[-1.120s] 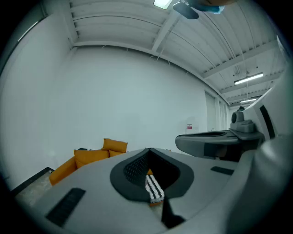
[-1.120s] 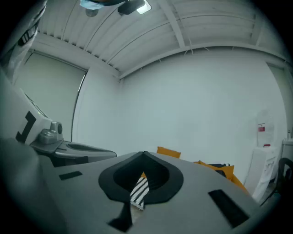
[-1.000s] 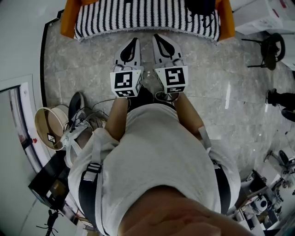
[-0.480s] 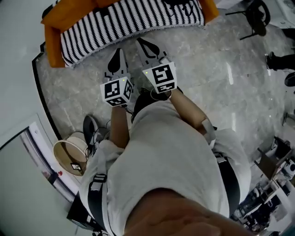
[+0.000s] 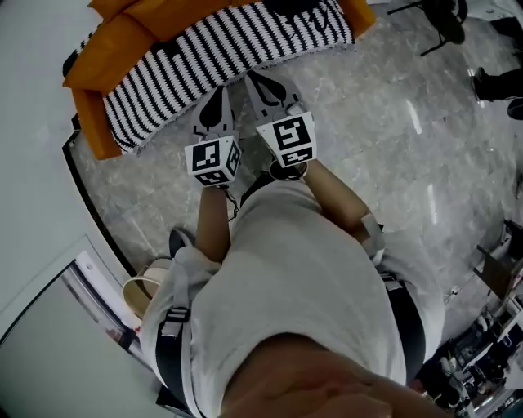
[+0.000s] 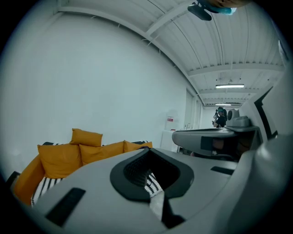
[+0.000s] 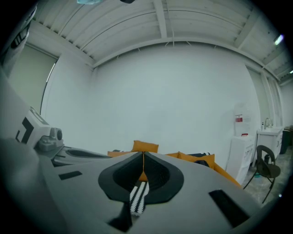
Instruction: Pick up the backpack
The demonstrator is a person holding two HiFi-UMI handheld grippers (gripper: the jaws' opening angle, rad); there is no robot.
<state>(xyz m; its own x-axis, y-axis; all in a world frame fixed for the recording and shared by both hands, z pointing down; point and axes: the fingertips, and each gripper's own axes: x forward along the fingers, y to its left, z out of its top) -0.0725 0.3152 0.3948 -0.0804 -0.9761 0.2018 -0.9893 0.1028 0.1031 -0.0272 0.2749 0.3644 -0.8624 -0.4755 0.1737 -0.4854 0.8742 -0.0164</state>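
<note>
The left hand-held gripper (image 5: 219, 94) has its jaws pressed together with nothing between them; through the slot behind the tips only the striped cover (image 5: 204, 49) of the sofa (image 5: 88, 122) shows. The right hand-held gripper (image 5: 253, 79) is likewise fully closed and empty. Both are held side by side, close together, over the floor (image 5: 392, 147) just in front of the sofa, touching nothing. The backpack (image 5: 304, 8) is a dark shape lying on the striped cover toward the sofa's far end, well apart from both hand-held grippers. A round pale bin (image 5: 140, 292) stands on the floor by the wall, mostly hidden behind the person's shoulder; what it holds cannot be made out.
</note>
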